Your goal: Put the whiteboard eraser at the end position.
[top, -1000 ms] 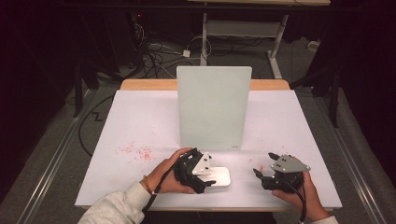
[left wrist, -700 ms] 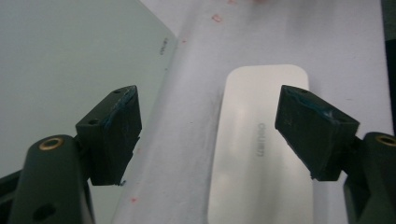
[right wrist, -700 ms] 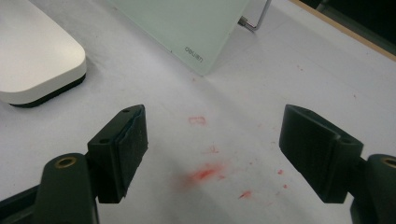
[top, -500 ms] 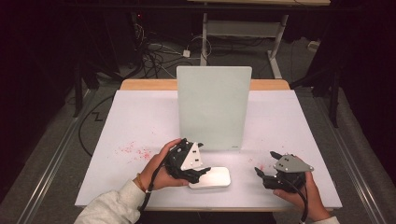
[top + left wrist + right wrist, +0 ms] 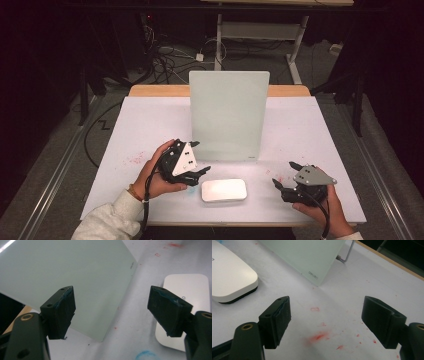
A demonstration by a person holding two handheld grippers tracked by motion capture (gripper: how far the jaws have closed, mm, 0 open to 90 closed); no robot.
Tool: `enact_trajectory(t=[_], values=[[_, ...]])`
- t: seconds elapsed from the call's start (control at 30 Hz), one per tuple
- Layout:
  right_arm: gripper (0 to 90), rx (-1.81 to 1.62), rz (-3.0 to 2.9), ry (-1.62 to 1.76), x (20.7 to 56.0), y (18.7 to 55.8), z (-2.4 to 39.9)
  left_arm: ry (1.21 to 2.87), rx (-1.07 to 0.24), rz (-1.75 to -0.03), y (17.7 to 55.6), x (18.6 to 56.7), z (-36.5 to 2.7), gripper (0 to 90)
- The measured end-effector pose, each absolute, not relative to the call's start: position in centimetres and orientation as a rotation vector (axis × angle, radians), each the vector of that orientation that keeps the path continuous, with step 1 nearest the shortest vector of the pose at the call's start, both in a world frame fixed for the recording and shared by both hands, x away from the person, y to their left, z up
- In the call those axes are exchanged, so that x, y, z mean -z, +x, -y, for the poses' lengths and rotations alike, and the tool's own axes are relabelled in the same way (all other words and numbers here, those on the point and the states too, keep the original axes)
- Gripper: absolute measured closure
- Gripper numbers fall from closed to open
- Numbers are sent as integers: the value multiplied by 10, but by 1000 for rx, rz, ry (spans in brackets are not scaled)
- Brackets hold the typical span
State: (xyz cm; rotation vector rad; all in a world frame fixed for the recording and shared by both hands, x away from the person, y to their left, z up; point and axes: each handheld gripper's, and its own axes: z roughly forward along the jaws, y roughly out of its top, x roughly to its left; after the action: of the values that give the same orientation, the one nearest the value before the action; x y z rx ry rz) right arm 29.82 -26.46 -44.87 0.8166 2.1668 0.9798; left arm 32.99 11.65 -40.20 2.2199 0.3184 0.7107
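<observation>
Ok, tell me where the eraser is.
High view: the eraser lies flat near the table's front edge, before the board, between left gripper and right gripper.

Your left gripper view cuts the flat white rounded eraser block (image 5: 186,310) off behind its jaw, and the upright pale green glass board (image 5: 65,277) runs past the top edge.

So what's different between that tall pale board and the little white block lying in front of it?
The board stands nearly upright, propped from behind; the white block lies flat on the table. The board is far larger, thin and pale green with sharp corners; the block is small, thicker and white, with rounded corners and a dark underside. Both are smooth rectangles, and neither is held by a gripper.
</observation>
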Motion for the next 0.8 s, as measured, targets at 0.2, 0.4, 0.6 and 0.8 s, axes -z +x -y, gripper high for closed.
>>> enact_trajectory(t=[0.2, 0.4, 0.6, 0.8], values=[[242, -988, -2154, 820, 447, 298, 265, 2211, -747, -337, 329, 402, -126, 207], [242, -998, -2145, 815, 446, 296, 264, 2182, -779, -380, 328, 404, -137, 194], [242, -1007, -2131, 826, 445, 295, 264, 2145, -832, -417, 324, 407, -147, 193], [242, -1010, -2122, 821, 444, 296, 264, 2130, -878, -450, 320, 412, -154, 193]])
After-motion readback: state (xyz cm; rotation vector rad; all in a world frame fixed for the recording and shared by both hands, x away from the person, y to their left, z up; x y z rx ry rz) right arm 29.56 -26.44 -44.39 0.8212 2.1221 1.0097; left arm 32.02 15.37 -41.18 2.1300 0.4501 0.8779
